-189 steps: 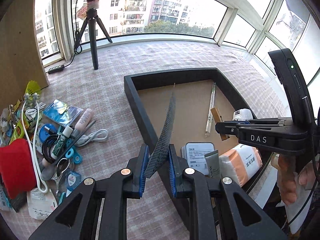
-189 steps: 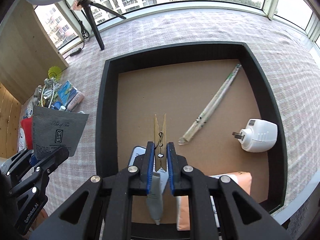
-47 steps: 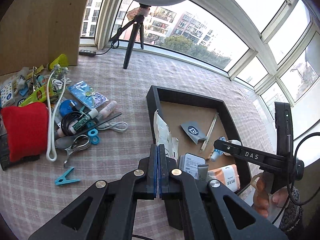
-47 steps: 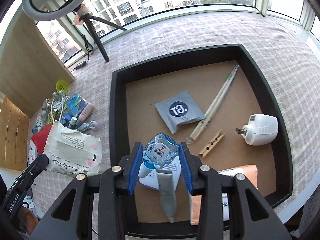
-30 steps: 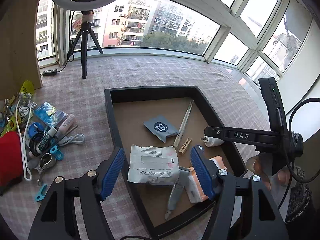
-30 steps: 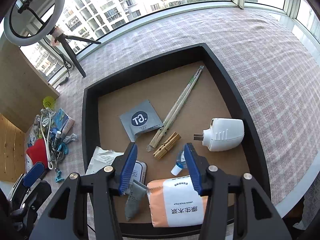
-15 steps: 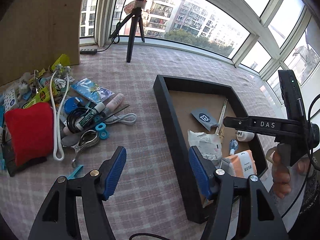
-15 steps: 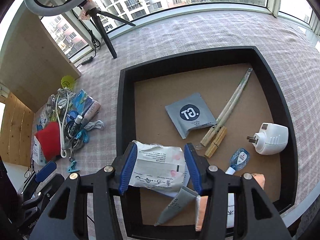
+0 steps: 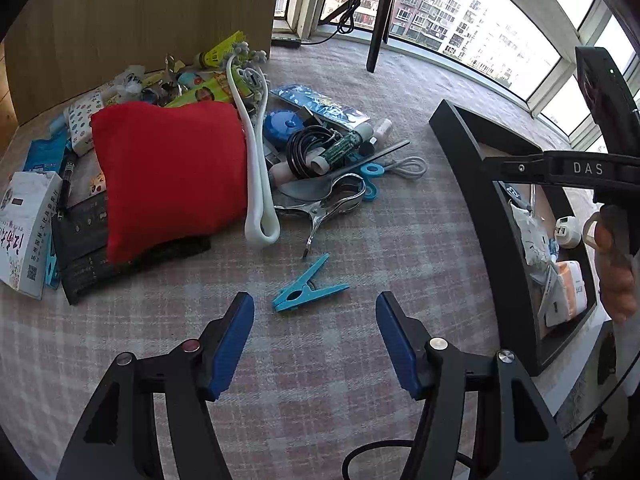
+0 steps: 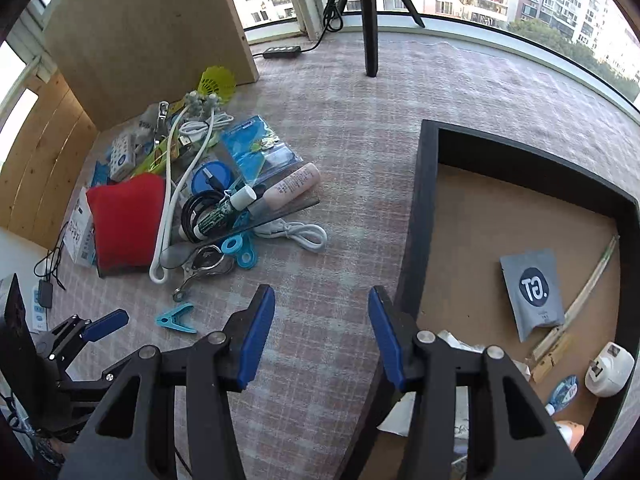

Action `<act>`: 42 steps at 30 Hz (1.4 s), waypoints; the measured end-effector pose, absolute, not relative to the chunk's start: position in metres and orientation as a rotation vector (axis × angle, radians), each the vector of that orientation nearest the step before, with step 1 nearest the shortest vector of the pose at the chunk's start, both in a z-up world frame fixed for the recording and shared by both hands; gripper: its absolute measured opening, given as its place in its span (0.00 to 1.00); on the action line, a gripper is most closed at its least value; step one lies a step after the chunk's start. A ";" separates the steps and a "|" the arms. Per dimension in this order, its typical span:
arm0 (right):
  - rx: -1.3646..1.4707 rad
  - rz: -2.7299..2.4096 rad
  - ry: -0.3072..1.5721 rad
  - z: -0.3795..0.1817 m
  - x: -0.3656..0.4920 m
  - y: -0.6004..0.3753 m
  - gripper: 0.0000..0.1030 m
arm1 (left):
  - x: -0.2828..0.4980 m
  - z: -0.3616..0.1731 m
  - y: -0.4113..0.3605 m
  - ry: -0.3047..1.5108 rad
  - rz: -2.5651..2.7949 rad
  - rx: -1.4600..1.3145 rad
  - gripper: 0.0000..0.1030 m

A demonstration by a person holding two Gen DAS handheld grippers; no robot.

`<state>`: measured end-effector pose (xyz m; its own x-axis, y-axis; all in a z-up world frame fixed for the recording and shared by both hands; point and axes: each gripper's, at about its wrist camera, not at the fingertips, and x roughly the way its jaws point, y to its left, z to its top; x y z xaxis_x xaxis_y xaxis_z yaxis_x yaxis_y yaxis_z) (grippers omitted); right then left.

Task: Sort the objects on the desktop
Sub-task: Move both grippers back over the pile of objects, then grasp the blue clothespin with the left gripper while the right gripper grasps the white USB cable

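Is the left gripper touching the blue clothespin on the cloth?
Apart. In the left wrist view the left gripper stands open and empty, and bare checked cloth shows between its fingertips and the blue clothespin.

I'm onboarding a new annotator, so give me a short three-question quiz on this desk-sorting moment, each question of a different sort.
1. True or false: the left gripper is clamped on the light blue plastic clothespin.
2. Multiple choice: the grey square sachet with a round logo lies A) on the red fabric pouch, B) inside the black-framed tray, C) on the checked cloth beside the pile.
3. Fill in: the white looped cable lies ___ the tray.

Key: 1 false, its jaws stand open with nothing between them; 2 B; 3 outside.
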<state>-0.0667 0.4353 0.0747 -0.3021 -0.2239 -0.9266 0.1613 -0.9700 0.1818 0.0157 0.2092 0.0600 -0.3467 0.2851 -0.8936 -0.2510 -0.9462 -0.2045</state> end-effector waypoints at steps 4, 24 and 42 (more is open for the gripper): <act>1.676 -2.311 0.110 0.059 -0.080 0.410 0.47 | 0.013 0.049 0.214 0.050 2.311 -1.558 0.58; 1.559 -2.110 0.386 0.022 -0.121 0.390 0.54 | -0.017 0.025 0.243 0.206 2.164 -1.551 0.48; 1.590 -2.076 0.474 0.018 -0.116 0.367 0.28 | -0.021 0.024 0.242 0.163 2.147 -1.540 0.39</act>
